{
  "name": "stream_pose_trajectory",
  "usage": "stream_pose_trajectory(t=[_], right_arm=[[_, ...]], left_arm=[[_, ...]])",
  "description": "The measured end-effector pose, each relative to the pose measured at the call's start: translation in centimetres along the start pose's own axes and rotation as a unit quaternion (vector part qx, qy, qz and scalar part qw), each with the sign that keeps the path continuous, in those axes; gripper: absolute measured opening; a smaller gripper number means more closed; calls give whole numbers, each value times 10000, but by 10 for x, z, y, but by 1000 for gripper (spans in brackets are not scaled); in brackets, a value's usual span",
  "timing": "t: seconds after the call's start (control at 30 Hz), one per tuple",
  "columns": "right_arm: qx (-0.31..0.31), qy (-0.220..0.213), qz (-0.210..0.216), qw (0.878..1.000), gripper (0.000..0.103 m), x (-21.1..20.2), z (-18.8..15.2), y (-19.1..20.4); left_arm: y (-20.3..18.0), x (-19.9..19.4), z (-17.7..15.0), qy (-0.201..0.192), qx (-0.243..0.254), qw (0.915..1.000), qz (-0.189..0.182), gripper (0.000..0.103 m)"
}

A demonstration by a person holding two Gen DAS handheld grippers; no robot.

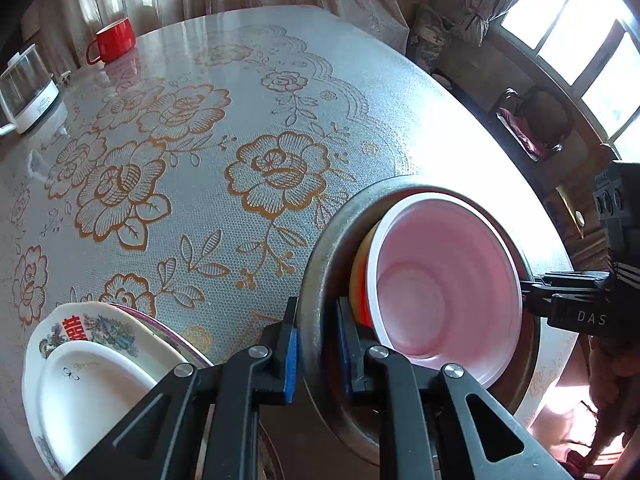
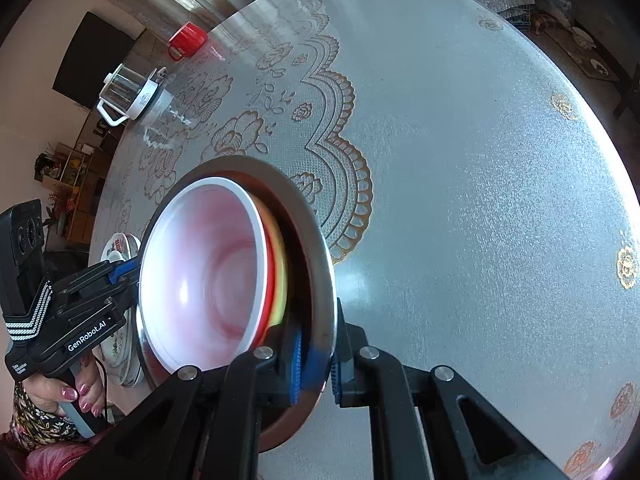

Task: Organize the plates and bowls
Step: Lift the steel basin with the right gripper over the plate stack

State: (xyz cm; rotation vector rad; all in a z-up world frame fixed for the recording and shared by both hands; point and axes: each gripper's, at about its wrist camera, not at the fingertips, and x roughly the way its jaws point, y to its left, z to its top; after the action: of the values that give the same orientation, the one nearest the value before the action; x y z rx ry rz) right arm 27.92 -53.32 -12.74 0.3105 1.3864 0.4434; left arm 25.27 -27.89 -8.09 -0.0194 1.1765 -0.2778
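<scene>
A steel bowl (image 1: 340,220) holds a nested stack: a yellow bowl, a red one and a white-rimmed pink bowl (image 1: 444,280) on top. My left gripper (image 1: 316,356) is shut on the steel bowl's near rim. My right gripper (image 2: 316,368) is shut on the opposite rim (image 2: 320,264); it shows at the right edge of the left wrist view (image 1: 528,300). The pink bowl (image 2: 208,272) faces the right wrist camera. A stack of decorated plates (image 1: 80,360) lies at the lower left of the left wrist view, topped by a white plate.
A round table under a lace-patterned cover (image 1: 240,120) carries a red mug (image 1: 114,40) and a glass kettle (image 1: 28,92) at its far side. Curtains, windows and a chair (image 1: 536,124) stand beyond the table's edge.
</scene>
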Motion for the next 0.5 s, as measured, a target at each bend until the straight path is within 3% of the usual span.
stream_pose_trajectory(t=[0.5], right_arm=[[125, -259, 35, 9996, 10, -23, -4, -4]], left_arm=[[-3, -9, 6, -148, -5, 9999, -74, 14]])
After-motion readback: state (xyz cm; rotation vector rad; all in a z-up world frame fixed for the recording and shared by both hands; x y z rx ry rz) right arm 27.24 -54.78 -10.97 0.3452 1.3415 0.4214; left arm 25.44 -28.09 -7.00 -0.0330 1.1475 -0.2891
